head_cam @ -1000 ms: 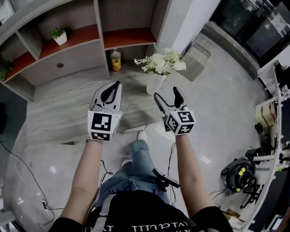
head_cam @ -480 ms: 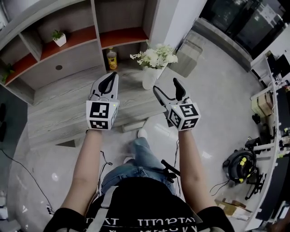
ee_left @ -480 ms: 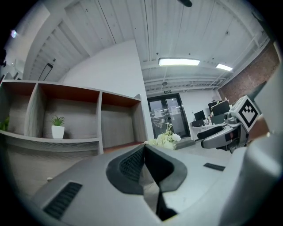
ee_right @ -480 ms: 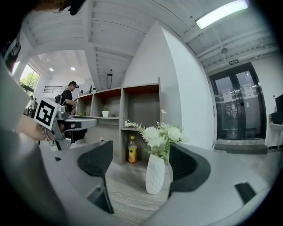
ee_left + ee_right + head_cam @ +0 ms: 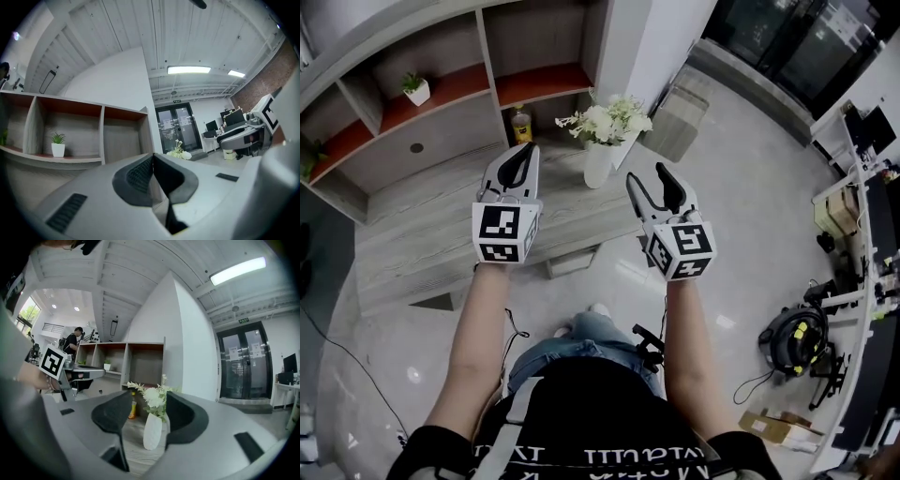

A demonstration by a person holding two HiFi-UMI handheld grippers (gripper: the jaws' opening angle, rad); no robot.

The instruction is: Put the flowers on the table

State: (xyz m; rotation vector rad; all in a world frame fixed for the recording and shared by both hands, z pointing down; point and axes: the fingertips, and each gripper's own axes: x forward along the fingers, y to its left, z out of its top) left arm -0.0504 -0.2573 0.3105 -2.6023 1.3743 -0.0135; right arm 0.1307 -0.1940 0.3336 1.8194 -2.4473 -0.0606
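Note:
White flowers stand in a white vase on the low grey wooden table, upright. My left gripper is shut and empty, held over the table just left of the vase. My right gripper hangs to the vase's right, apart from it; its jaws are closing with nothing between them. In the right gripper view the vase and flowers show beyond the gap of the right gripper, well ahead of it. The left gripper view shows the flowers far off to the right.
A yellow bottle stands behind the vase under the shelving; a small potted plant sits on a shelf. Tools and cables lie on the floor at right. A person stands far off. Glass doors lie beyond.
The head view has shifted, so the vase sits higher and further left in it. Both grippers have risen slightly. The right jaws stand narrower than before.

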